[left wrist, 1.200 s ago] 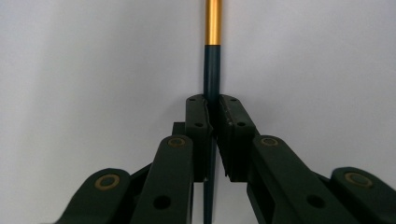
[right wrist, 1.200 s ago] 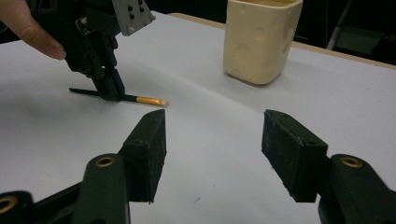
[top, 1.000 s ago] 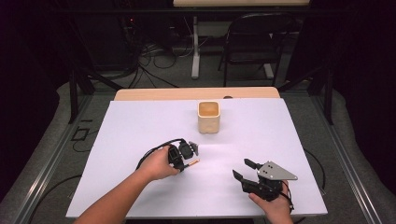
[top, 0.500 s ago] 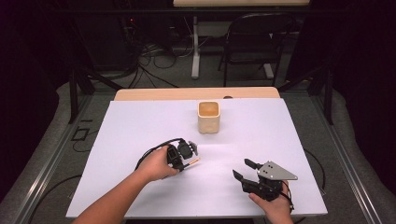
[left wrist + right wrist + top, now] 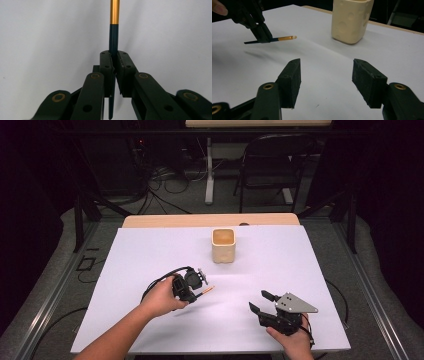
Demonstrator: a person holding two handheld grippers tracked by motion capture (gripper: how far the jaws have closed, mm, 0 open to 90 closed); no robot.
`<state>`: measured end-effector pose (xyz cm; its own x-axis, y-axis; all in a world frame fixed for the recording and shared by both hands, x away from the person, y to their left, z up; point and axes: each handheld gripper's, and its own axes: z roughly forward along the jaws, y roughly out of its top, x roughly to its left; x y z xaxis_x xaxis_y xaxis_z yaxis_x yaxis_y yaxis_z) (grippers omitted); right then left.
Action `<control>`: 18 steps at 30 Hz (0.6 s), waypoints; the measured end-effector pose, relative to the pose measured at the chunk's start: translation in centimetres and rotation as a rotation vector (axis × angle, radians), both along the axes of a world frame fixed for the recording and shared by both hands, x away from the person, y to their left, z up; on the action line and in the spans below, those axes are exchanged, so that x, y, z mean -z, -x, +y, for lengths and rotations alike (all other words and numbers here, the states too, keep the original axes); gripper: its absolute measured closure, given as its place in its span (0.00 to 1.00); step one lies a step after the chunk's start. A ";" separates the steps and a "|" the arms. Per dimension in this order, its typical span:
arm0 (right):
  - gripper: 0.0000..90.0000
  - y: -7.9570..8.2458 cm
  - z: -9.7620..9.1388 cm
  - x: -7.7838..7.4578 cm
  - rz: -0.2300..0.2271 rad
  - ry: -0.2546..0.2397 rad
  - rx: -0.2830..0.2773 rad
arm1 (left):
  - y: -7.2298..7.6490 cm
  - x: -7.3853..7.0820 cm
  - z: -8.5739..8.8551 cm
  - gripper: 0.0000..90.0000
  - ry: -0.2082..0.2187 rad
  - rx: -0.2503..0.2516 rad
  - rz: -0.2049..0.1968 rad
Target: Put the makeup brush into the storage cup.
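pencil (image 5: 114,30): dark shaft, gold end | left gripper (image 5: 114,56): clamps pencil | right gripper (image 5: 325,75): fingers wide, empty

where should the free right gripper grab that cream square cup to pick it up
Judging by its pose, close on two opposite flat walls of the cream square cup, just below the rim, coming in level from the near side. It stands upright with its mouth open and nothing touching it, and the open right gripper already points towards it.
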<state>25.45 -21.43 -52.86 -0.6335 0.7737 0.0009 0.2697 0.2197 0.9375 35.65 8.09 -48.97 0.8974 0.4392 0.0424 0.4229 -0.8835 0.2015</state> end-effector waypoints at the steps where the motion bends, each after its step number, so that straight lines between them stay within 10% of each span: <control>1: 0.45 0.0 0.0 0.0 0.005 0.005 0.000 | 0.2 -0.3 0.3 0.93 0.024 -0.011 -0.004; 18: 0.44 0.0 0.4 0.3 0.027 0.007 -0.002 | 1.4 -2.1 2.6 0.93 0.190 -0.042 -0.070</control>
